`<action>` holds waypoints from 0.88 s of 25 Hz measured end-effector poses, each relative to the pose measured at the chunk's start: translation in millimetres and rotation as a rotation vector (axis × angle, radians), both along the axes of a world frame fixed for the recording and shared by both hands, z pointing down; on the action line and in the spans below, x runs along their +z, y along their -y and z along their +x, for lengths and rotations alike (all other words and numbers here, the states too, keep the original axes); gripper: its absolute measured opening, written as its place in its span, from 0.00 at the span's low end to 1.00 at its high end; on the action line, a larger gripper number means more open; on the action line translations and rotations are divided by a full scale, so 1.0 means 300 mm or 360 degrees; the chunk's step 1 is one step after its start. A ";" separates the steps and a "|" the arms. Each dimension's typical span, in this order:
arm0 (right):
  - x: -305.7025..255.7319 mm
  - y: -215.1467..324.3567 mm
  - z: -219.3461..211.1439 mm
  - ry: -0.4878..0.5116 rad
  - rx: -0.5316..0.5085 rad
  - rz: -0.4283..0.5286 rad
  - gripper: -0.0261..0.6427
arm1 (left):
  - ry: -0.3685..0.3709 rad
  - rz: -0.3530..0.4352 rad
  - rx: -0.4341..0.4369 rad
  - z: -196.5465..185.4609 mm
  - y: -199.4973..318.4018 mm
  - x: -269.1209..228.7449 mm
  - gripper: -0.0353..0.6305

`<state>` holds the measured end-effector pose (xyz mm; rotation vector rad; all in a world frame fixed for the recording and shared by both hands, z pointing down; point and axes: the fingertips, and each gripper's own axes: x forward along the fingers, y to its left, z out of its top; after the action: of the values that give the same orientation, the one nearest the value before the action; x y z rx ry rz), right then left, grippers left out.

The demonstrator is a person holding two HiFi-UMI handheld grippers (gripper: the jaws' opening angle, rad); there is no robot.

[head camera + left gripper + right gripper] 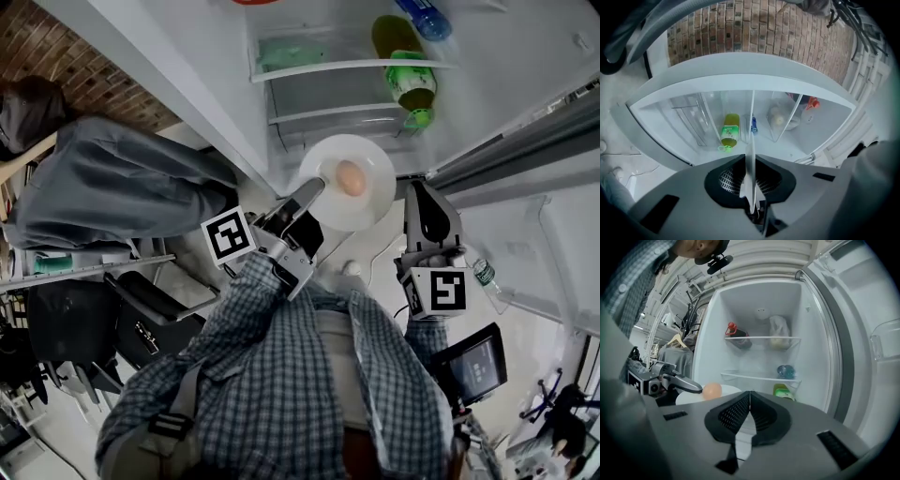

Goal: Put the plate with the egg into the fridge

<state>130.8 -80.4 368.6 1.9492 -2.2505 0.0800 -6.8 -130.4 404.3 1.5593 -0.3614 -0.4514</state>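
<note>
A white plate (361,202) with a brown egg (351,177) on it hangs in front of the open fridge (328,103). My left gripper (314,190) is shut on the plate's near-left rim. In the left gripper view the plate (751,140) runs edge-on between the jaws. My right gripper (424,194) floats to the right of the plate, shut and holding nothing. The right gripper view shows its jaw tips (750,393) touching, with the plate (729,391), the egg (712,391) and the left gripper (679,382) to the left.
Inside the fridge a green bottle (405,80) and a blue bottle (424,19) lie on a glass shelf (319,67). A red-capped bottle (736,339) and a bag (779,336) sit on a higher shelf. The open fridge door (525,150) stands at right, and a chair (112,183) at left.
</note>
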 end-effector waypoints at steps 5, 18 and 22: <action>-0.048 0.019 0.027 -0.0001 -0.0093 0.0079 0.05 | -0.0014 0.0001 -0.0103 0.040 0.000 -0.010 0.11; -0.085 0.032 0.105 -0.0555 -0.0401 0.0155 0.05 | -0.0014 0.0042 -0.0371 0.071 0.027 -0.096 0.11; -0.068 0.027 0.075 -0.0847 -0.0533 0.0147 0.05 | -0.0024 0.0050 -0.0437 0.070 0.030 -0.122 0.11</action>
<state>153.2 -88.4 348.1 1.3793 -2.1864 -0.5252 14.2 -139.4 367.9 1.5417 -0.5628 -0.6840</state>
